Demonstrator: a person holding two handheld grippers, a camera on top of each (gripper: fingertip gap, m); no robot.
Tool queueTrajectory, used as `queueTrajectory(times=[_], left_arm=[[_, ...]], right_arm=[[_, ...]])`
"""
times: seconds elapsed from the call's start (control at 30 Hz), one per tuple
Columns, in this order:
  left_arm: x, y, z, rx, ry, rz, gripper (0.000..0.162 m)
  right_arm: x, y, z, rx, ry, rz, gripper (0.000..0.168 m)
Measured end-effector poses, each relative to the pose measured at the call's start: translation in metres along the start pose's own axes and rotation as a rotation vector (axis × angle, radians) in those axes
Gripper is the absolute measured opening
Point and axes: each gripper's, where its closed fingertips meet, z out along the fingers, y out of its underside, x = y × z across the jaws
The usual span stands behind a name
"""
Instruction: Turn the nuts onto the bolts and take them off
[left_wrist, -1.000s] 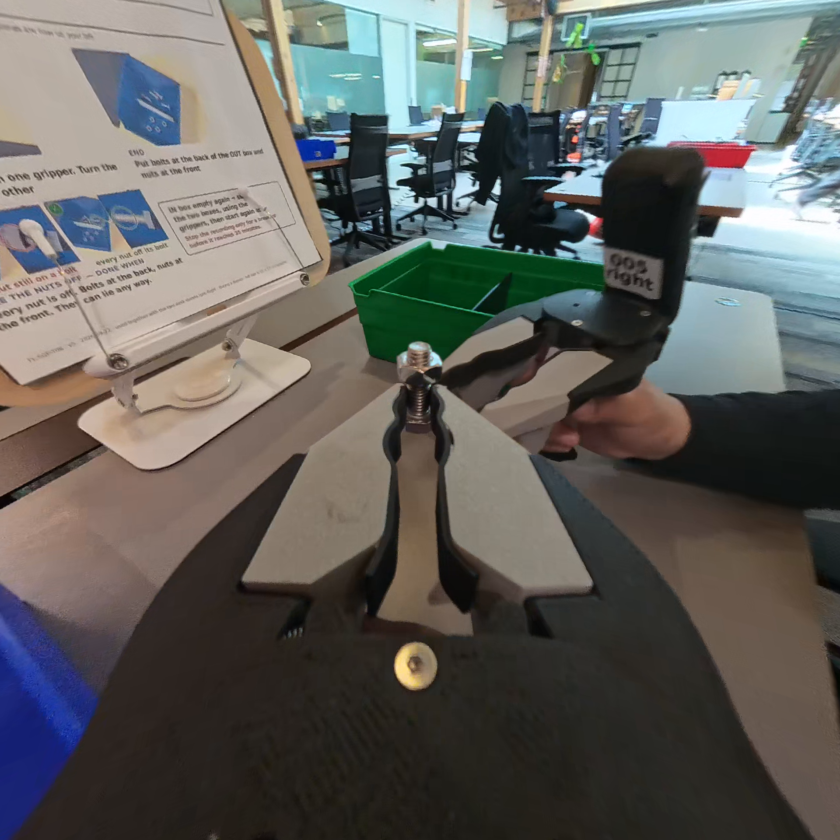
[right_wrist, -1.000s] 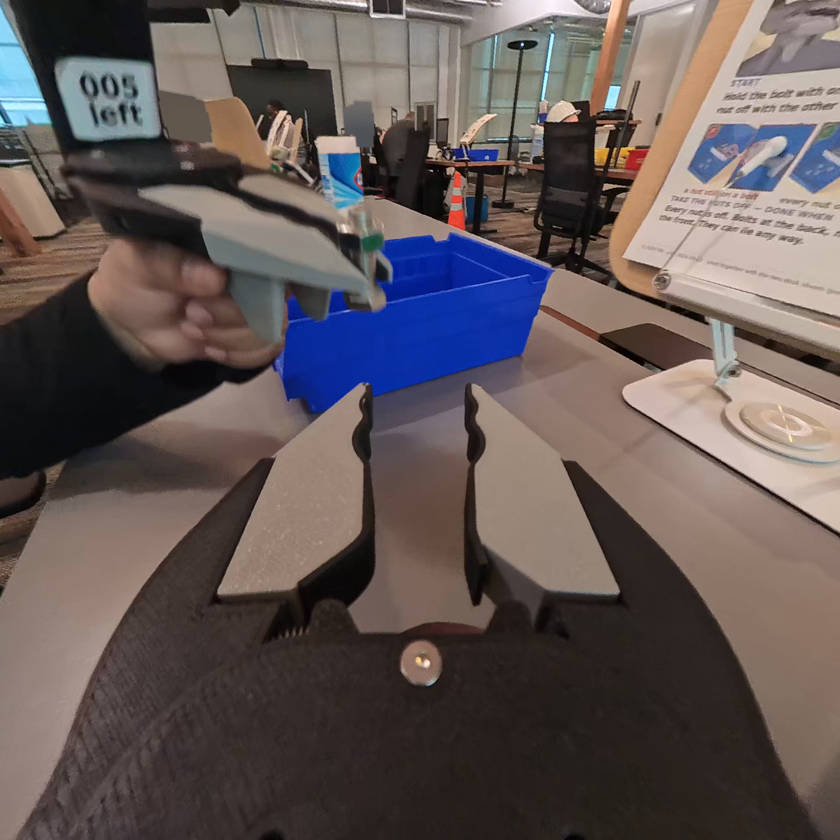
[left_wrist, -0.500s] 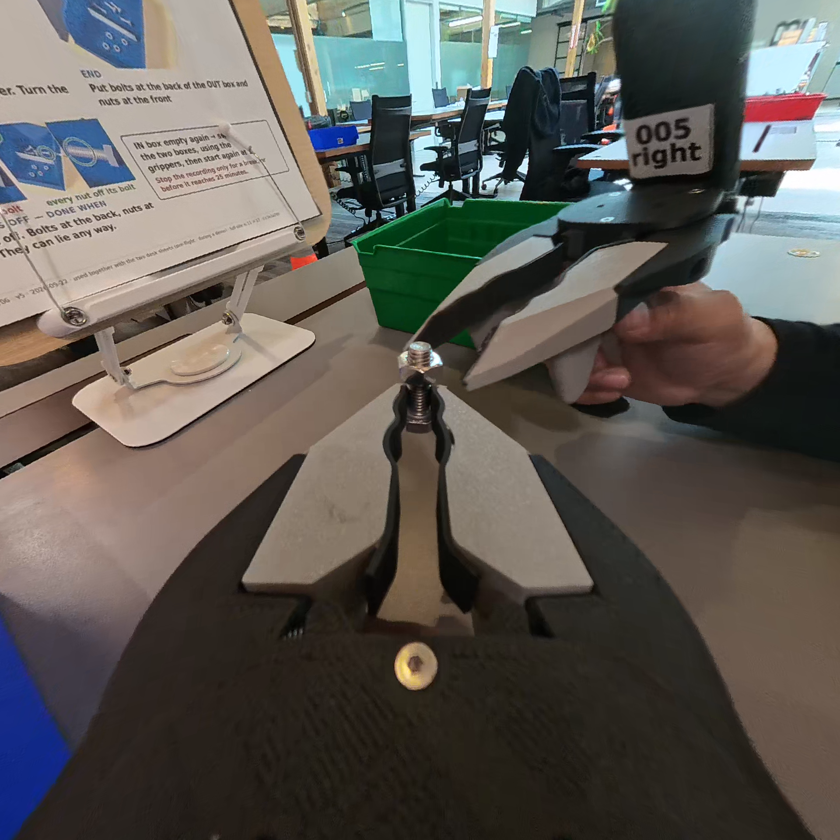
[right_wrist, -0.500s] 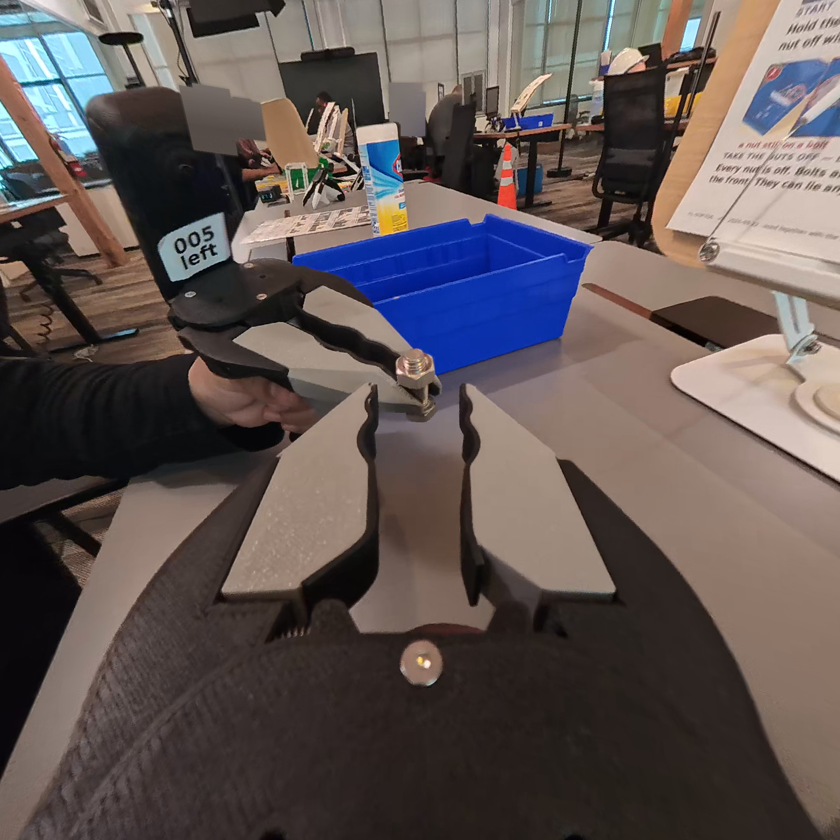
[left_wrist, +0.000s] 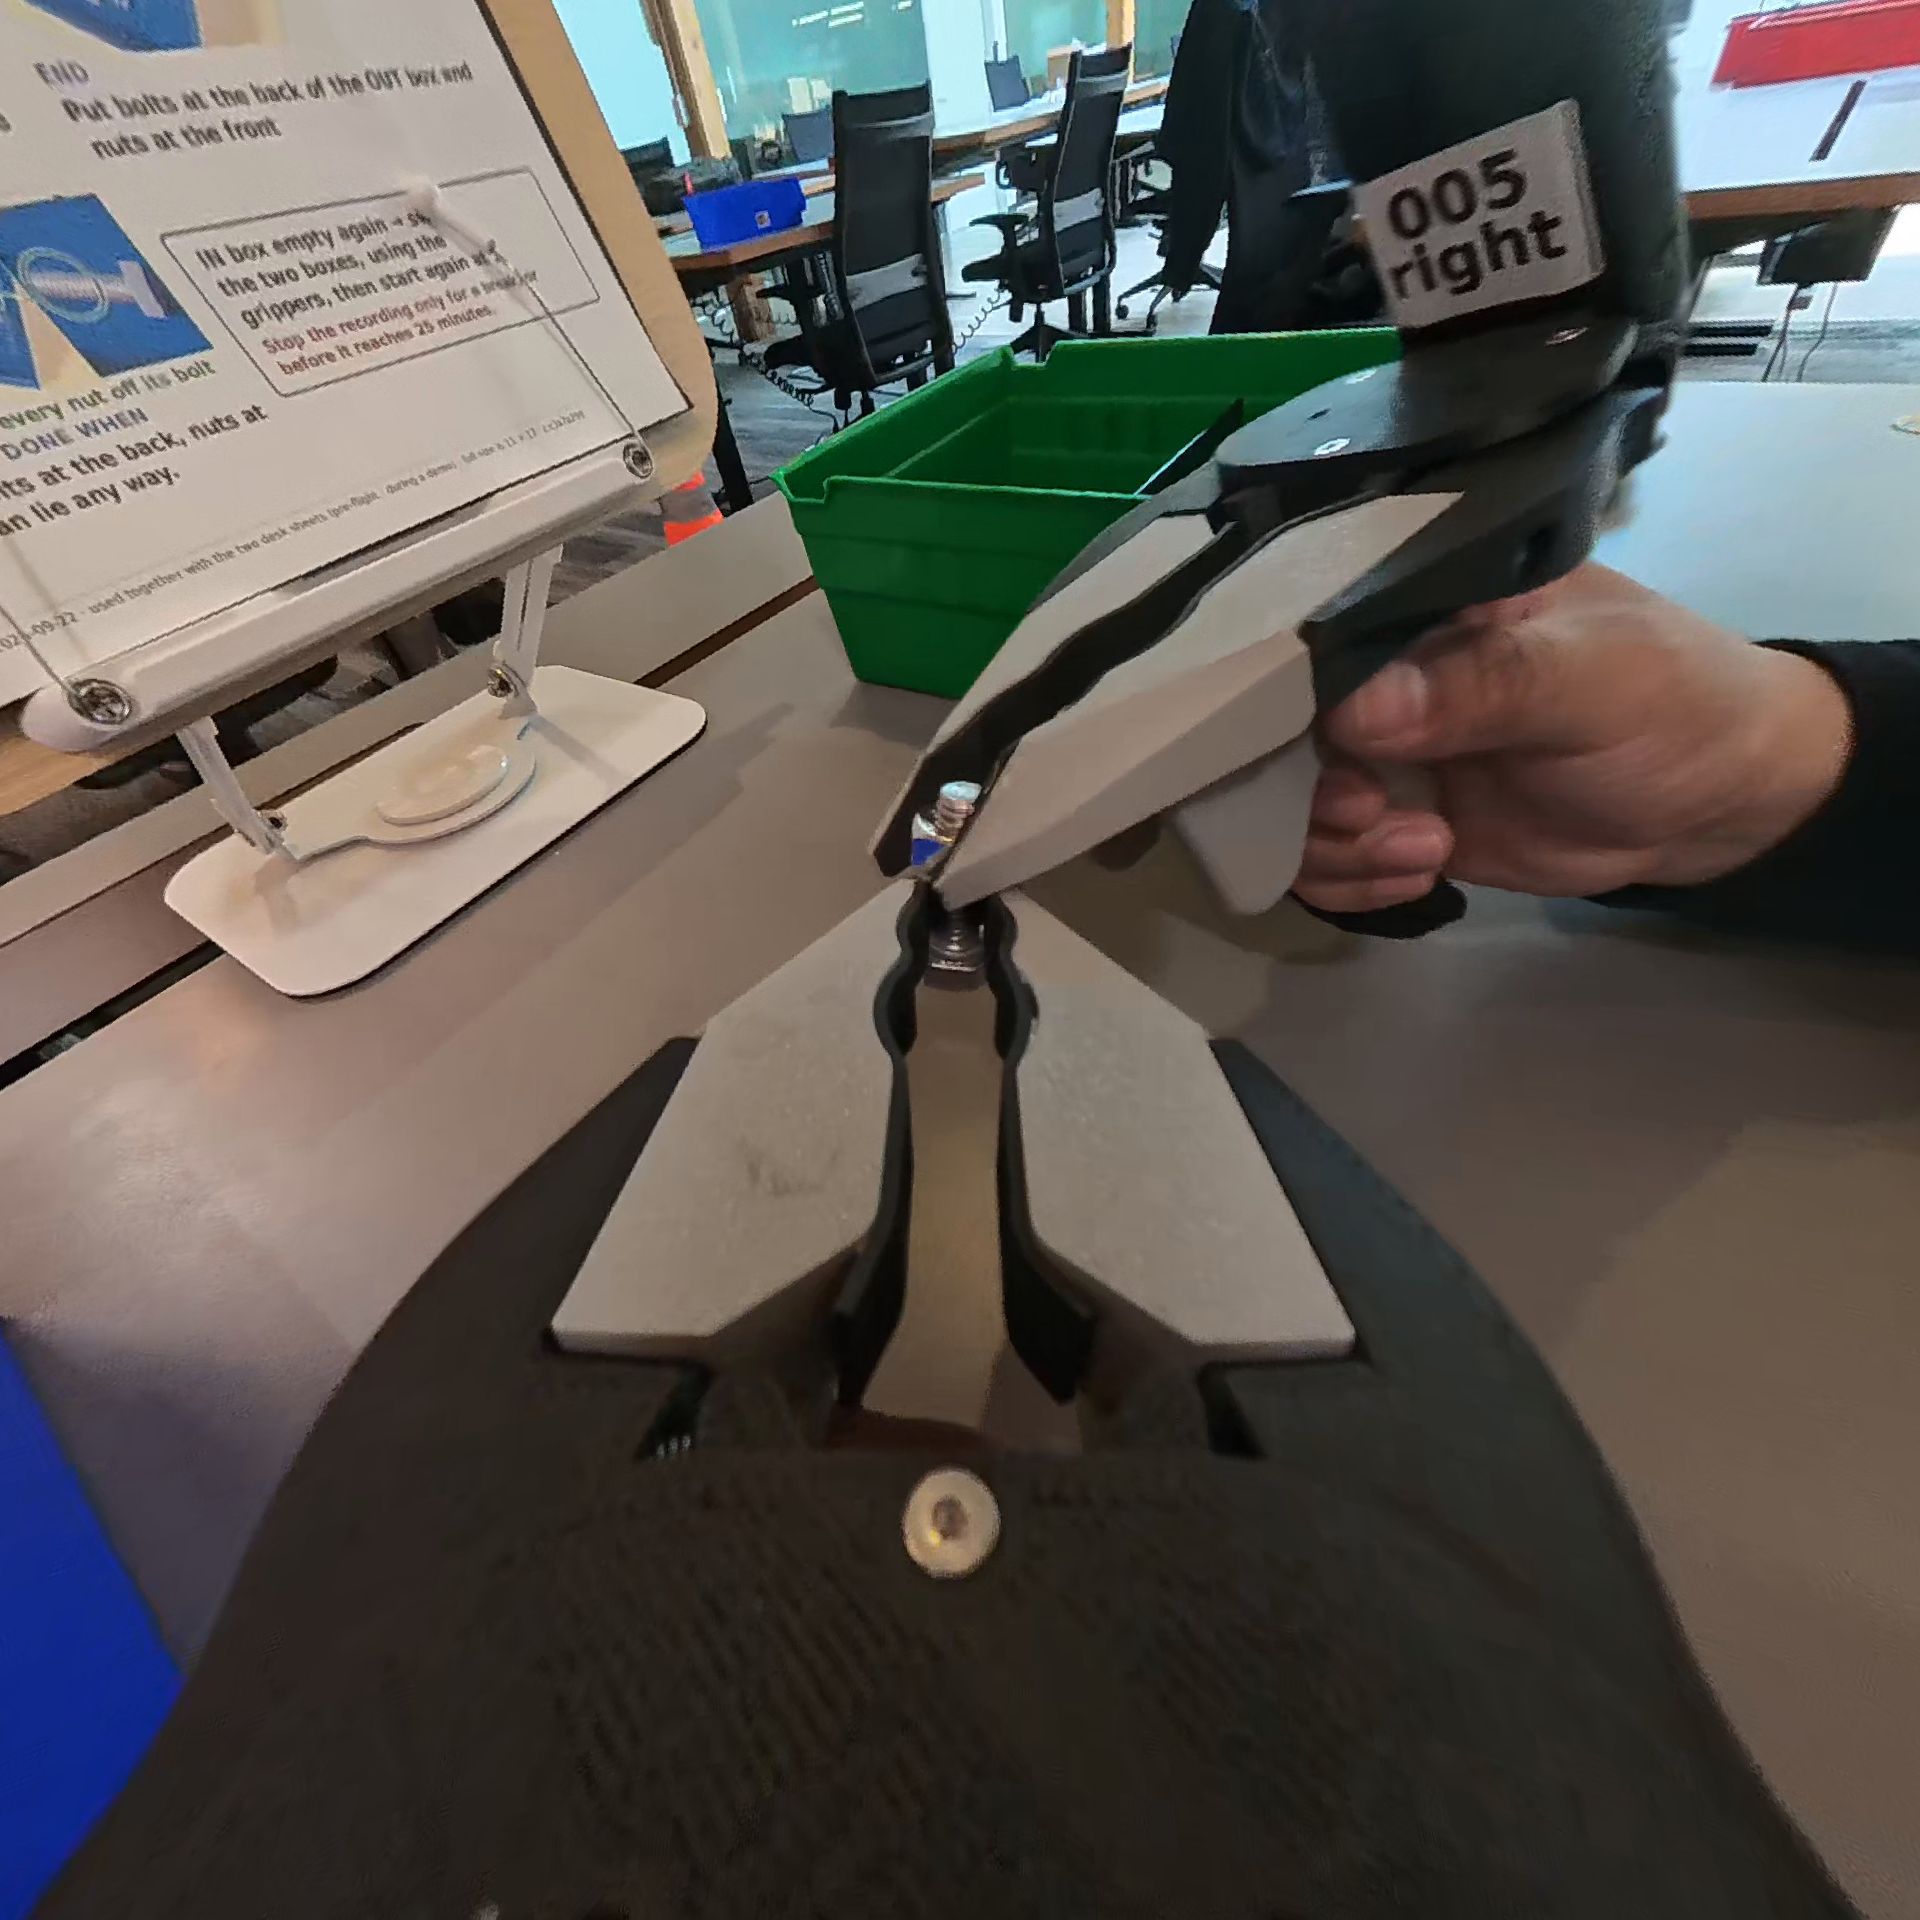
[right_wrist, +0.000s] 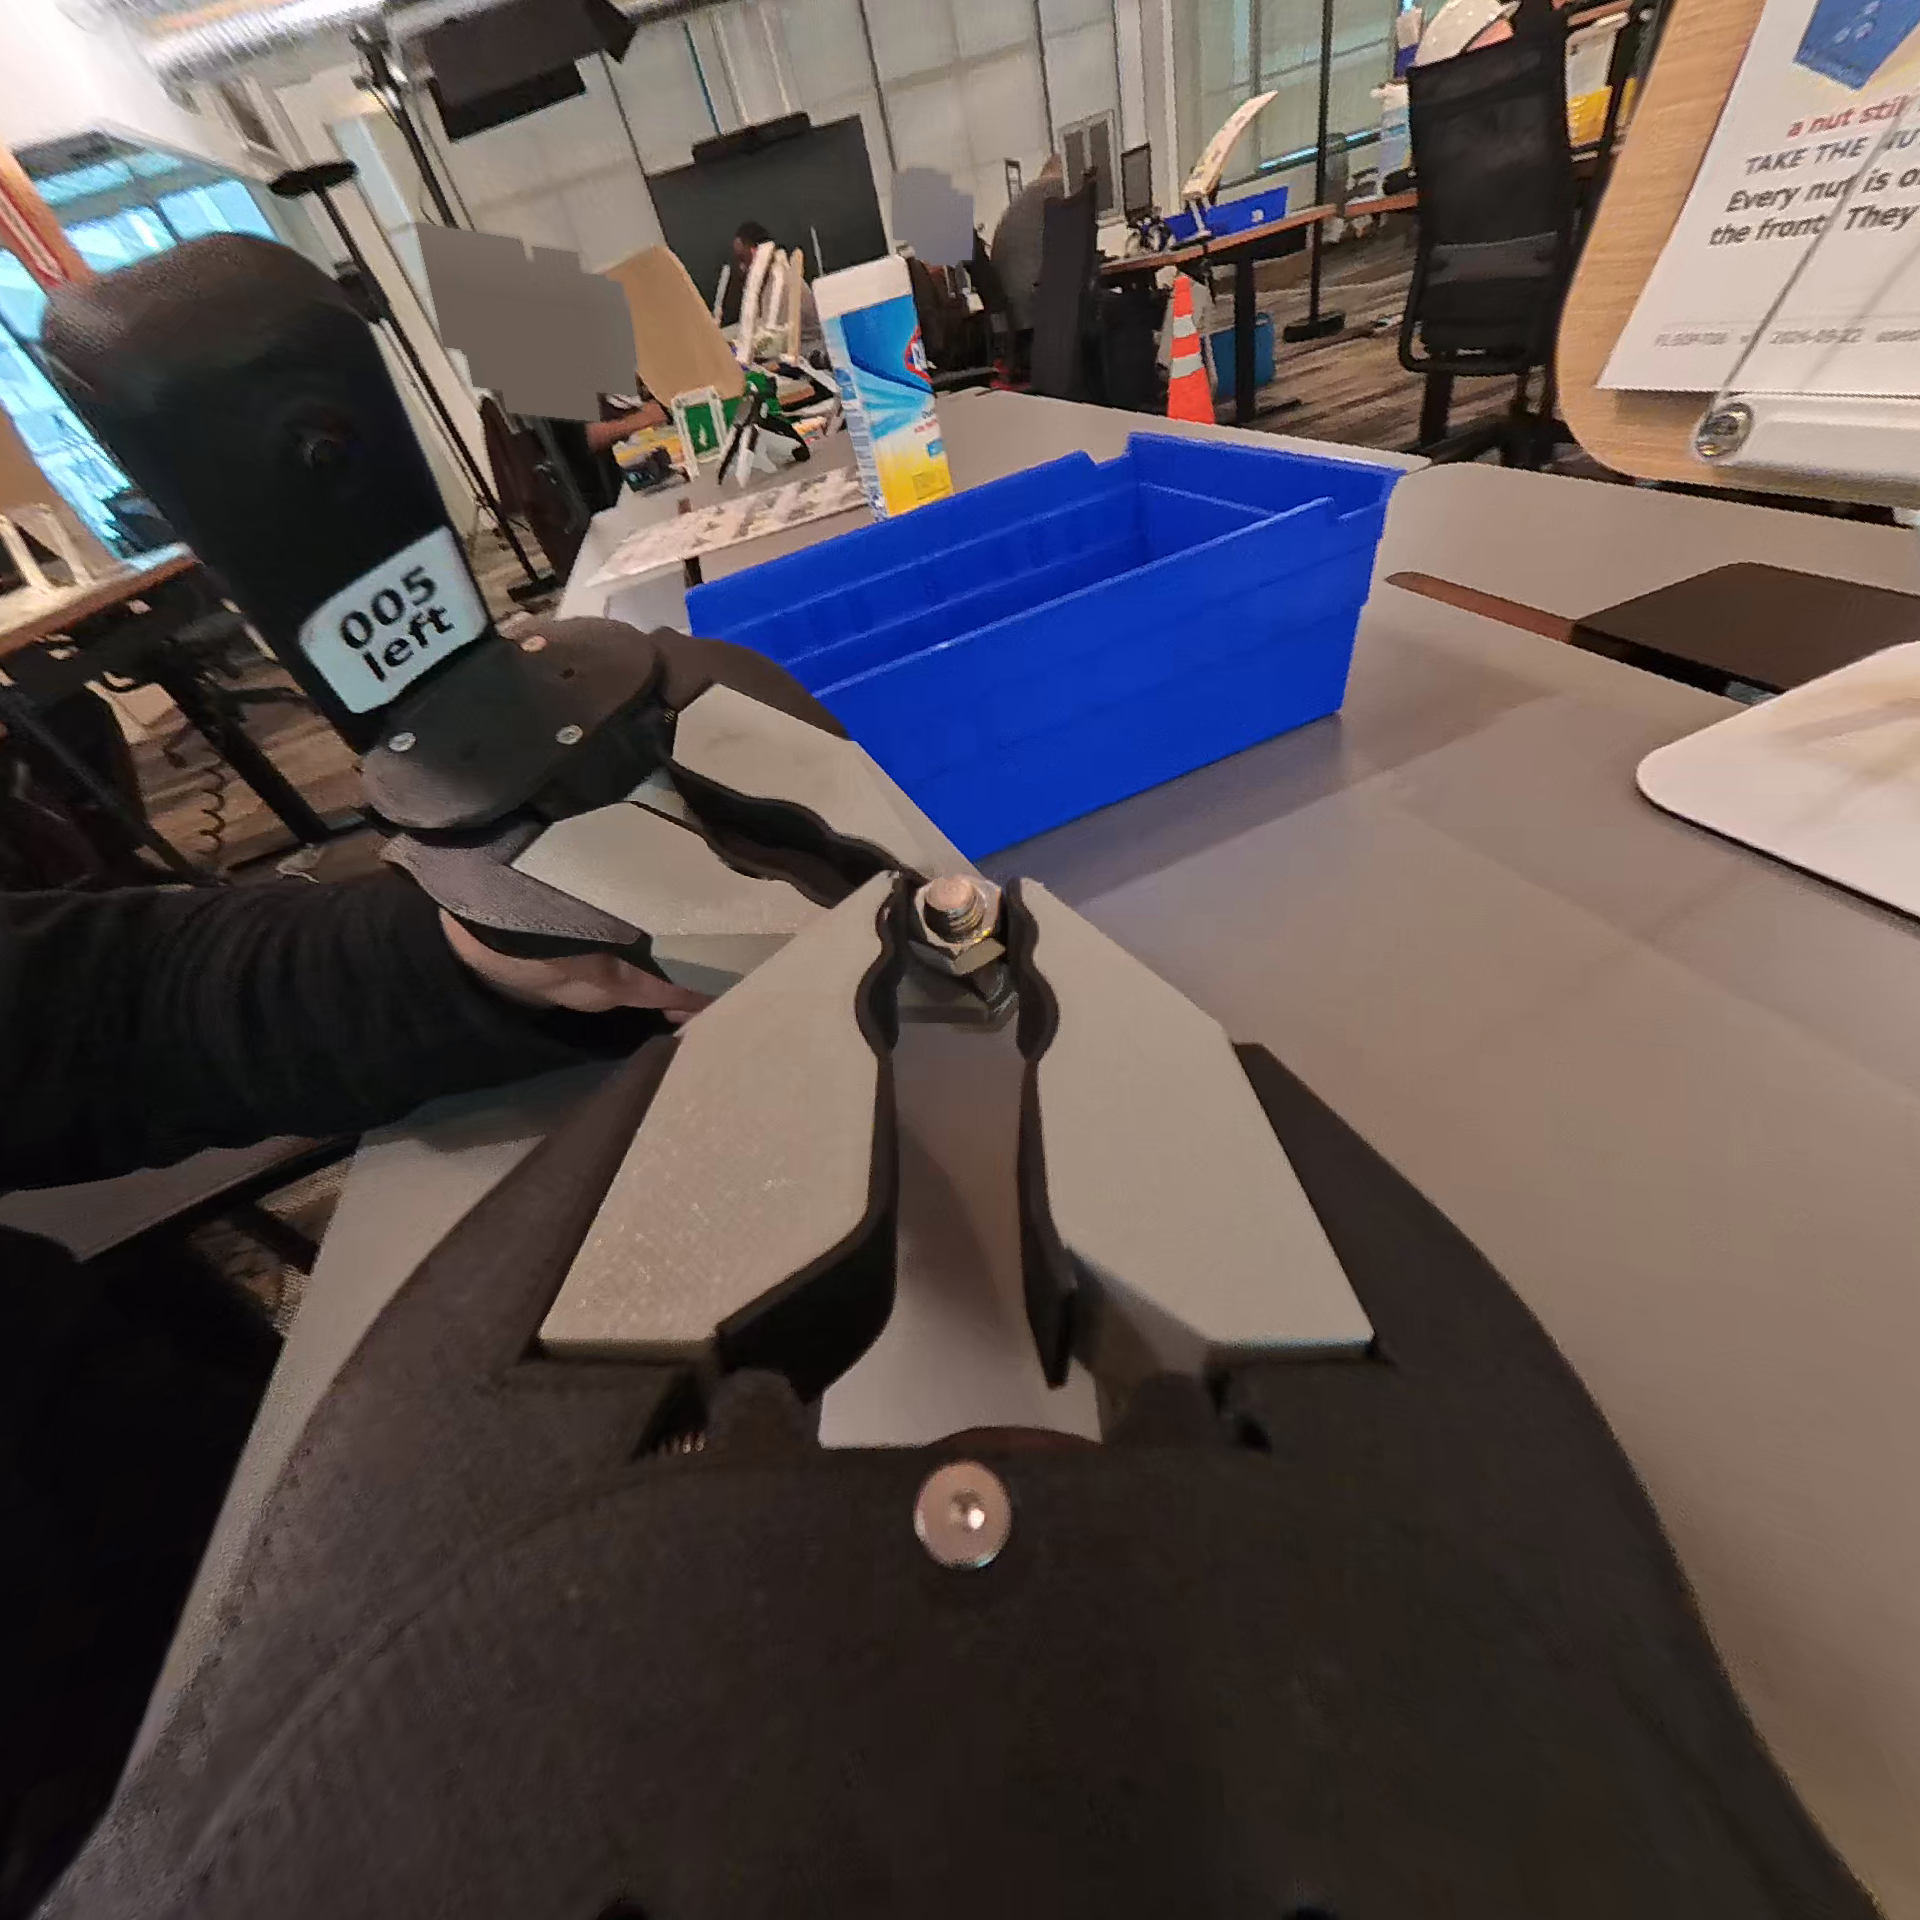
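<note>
My left gripper (left_wrist: 954, 925) is shut on a steel bolt (left_wrist: 951, 951) and holds it upright above the grey table (left_wrist: 1558, 1143). A hex nut (left_wrist: 928, 836) sits near the top of the bolt. My right gripper (left_wrist: 925, 862) comes in from the right, tilted down, with its tips closed around the nut. In the right wrist view my right gripper (right_wrist: 951, 925) has its jaws against both sides of the nut (right_wrist: 951, 951), with the bolt end (right_wrist: 948, 904) sticking out above. The left gripper's fingers (right_wrist: 748, 758) reach in from the left beneath it.
A green bin (left_wrist: 935, 582) stands behind the grippers. A blue bin (right_wrist: 1091, 707) stands at the other side; its corner shows in the left wrist view (left_wrist: 52, 1610). An instruction sheet on a white stand (left_wrist: 436, 831) is at the table's back. A wipes canister (right_wrist: 883, 384) stands beyond. Left and right tips are no more than a few centimetres apart.
My right gripper has moved in over the bolt and closed from wide open onto the nut. My left gripper has kept its hold on the bolt.
</note>
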Motion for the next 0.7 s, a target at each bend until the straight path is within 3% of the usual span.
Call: queueTrajectory(times=[0.13, 0.27, 0.7], left_arm=[[-0.006, 0.006, 0.004, -0.014, -0.051, -0.008, 0.008], [-0.012, 0.015, 0.007, -0.05, -0.096, -0.02, 0.022], [-0.009, 0.021, 0.009, -0.086, -0.085, -0.019, 0.03]], right_arm=[[0.007, 0.004, 0.002, -0.023, 0.075, -0.02, 0.015], [0.012, 0.009, 0.002, -0.049, 0.09, 0.0, 0.015], [0.021, 0.005, -0.002, -0.008, 0.107, 0.051, 0.015]])
